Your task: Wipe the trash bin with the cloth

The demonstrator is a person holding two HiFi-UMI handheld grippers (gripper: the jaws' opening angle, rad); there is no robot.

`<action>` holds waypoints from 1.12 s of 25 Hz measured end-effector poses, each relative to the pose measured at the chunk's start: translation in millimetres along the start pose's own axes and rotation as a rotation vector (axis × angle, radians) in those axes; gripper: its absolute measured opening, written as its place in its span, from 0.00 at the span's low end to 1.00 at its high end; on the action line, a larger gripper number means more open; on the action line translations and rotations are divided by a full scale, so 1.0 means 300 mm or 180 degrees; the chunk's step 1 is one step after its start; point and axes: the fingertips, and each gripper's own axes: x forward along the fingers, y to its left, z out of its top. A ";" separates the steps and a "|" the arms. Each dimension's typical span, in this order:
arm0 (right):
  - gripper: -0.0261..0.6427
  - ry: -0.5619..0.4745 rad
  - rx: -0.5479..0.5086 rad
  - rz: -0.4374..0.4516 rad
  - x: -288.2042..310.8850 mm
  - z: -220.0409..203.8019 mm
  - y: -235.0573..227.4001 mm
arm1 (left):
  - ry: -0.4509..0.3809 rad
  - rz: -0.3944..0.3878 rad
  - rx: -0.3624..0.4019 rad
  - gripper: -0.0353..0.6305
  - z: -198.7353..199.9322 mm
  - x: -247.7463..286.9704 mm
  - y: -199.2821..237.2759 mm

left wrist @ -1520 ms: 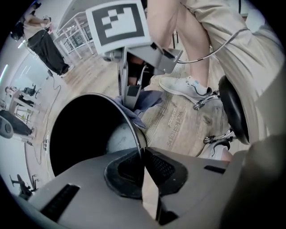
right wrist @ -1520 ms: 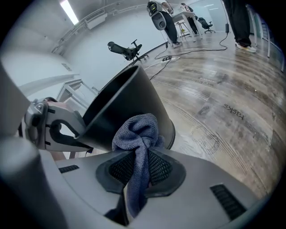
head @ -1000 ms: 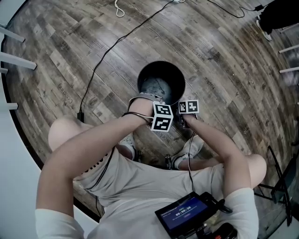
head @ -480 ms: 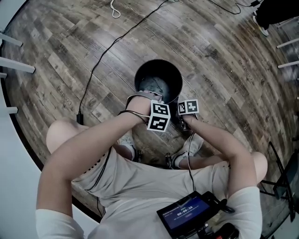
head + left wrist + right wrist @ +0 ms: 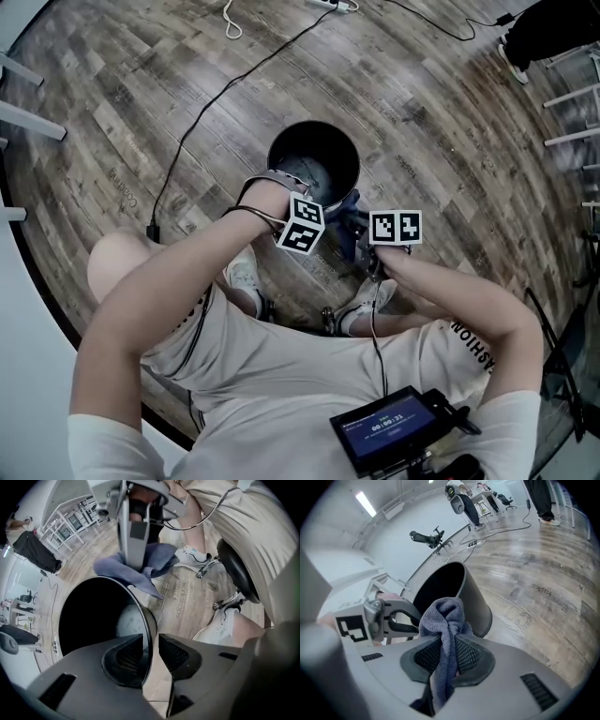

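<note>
Round black plastic trash bin (image 5: 140, 606) upright on wood-plank floor (image 5: 422, 112), interior dark, pale grey base scuffed and streaked. Left gripper (image 5: 151, 641) points down over bin: jaws just been opening, now apart, bin rim passing between fingers (image 5: 123, 658) with a gap, one finger inside bin, the other outside. Right gripper (image 5: 449, 641) clamped on crumpled blue-grey microfibre cloth (image 5: 443, 616): folds bunched above fingertips, tail hanging below them. Bin's dark outer wall just beyond right fingers.
</note>
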 end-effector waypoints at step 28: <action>0.13 0.0108 -0.0194 -0.0317 0.361 -0.088 -0.366 | -0.0129 -0.0252 -0.0441 0.09 0.080 0.016 -0.009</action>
